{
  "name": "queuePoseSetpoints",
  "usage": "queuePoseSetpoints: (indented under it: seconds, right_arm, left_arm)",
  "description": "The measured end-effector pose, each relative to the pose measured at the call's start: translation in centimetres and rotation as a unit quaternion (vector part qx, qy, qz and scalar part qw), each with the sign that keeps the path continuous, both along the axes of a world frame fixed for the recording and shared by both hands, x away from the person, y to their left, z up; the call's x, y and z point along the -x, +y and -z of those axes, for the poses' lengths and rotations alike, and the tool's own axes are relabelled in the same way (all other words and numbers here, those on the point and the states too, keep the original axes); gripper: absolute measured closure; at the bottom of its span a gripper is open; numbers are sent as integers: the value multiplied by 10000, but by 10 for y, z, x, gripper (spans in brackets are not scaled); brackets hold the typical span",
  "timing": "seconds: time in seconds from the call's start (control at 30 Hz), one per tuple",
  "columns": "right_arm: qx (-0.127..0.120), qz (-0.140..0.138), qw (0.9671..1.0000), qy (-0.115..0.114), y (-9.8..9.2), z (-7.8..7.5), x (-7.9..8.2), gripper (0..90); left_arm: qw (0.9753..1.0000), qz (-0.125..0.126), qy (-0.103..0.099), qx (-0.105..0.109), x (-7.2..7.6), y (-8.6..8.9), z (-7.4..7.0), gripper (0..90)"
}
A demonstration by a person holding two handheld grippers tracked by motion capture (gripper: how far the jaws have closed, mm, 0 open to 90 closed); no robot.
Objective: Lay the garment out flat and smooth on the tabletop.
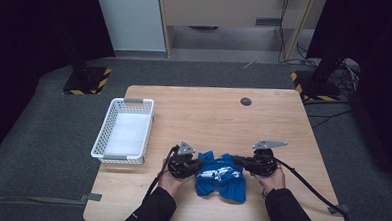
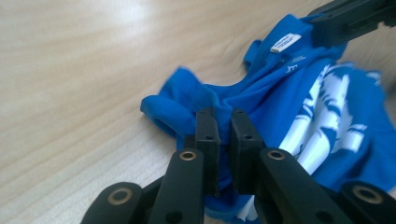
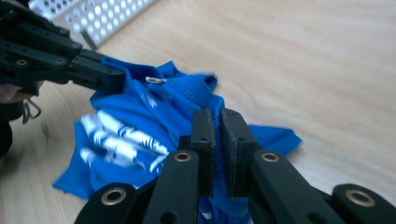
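A crumpled blue shirt (image 1: pixel 221 177) with a white print lies near the table's front edge, between both grippers. My left gripper (image 1: pixel 199 164) is at its left side; in the left gripper view that gripper (image 2: pixel 226 122) is shut on a fold of the blue shirt (image 2: pixel 299 93). My right gripper (image 1: pixel 238 161) is at the shirt's upper right; in the right gripper view this gripper (image 3: pixel 218 122) is shut on the blue cloth (image 3: pixel 154 112). The left gripper's jaw end also shows at the far side in the right gripper view, touching the shirt near its neck label (image 3: pixel 155 80).
A white plastic basket (image 1: pixel 124 130) stands at the table's left edge, holding nothing I can see. A small dark round disc (image 1: pixel 245 101) sits at the table's far middle. The light wooden tabletop (image 1: pixel 209 116) is bare beyond the shirt.
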State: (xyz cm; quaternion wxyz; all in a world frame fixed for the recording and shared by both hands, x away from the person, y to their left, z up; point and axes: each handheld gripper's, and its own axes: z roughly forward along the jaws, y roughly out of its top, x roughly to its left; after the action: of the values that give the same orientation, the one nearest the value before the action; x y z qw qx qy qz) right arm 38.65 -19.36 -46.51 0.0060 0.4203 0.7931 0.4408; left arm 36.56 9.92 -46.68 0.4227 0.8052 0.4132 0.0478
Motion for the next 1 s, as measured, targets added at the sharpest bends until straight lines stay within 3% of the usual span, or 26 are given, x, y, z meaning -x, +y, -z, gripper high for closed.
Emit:
queuePoseSetpoints:
  seconds: [0.23,0.33,0.53,0.67,0.77,0.87,1.0]
  right_arm:
    - [-329,403,9974,-498,-11,-23,3,850]
    - [-336,475,9952,-788,-13,-37,7,851]
    - [-499,609,9899,-1175,-9,-66,9,851]
    - [-517,772,9861,-1376,-5,-86,0,851]
    - [-501,966,9830,-1482,-1,-98,-11,851]
    - [-474,1228,9788,-1570,3,-103,-24,849]
    - [-268,1554,9742,-1617,8,-102,-44,847]
  left_arm:
    - [9991,-30,-359,201,4,0,-26,842]
    - [9983,-34,-533,227,6,-2,-39,843]
    - [9947,-210,-945,353,1,1,-72,846]
    - [9916,-371,-1182,366,-9,2,-91,845]
    - [9888,-523,-1380,235,-20,-2,-101,845]
    - [9852,-676,-1577,29,-35,-7,-105,843]
    - [9820,-877,-1673,-84,-56,-14,-103,842]
